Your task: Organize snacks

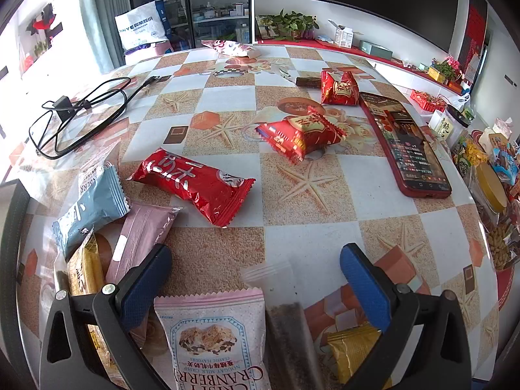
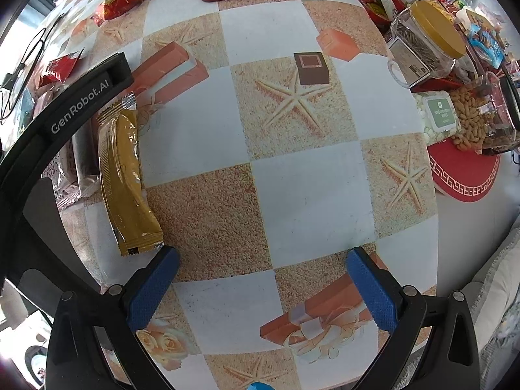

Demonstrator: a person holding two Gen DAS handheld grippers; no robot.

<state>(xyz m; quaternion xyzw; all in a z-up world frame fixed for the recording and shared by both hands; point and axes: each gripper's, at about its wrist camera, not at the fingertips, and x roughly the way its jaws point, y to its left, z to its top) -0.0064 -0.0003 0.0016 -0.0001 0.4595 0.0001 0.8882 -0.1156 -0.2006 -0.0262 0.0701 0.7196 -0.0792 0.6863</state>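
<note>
A: Both are empty. The left hand-held gripper [image 1: 255, 279] hangs with its blue pads spread wide over the near pile: a pink cranberry nougat packet [image 1: 214, 338] right under it, a dark bar in clear wrap [image 1: 289, 334] just beside that, and a gold wafer packet [image 1: 352, 351] by the right pad. The right hand-held gripper [image 2: 261, 279] is just as wide, over bare checkered surface [image 2: 308, 195], with a long mustard-gold packet [image 2: 125, 178] just beside its left pad.

B: Which snacks are left out?

A: A long red packet [image 1: 195, 185] lies alone mid-surface; two smaller red ones [image 1: 302, 135] [image 1: 339, 89] sit farther back, one close to a red-cased phone [image 1: 404, 143]. I'd judge the long red one the next pickup.

B: How best?

A: Come down across its narrow width, pads squarely on the filled middle, not the crimped ends; foil slips. Lift before sliding toward the pile.

B: Room?

A: Plenty in the middle. A black cable [image 1: 78, 117] loops at far left, and the jars and peanuts [image 2: 425, 39] crowd the right edge, so I'd keep travel central and clear of the phone.
</note>
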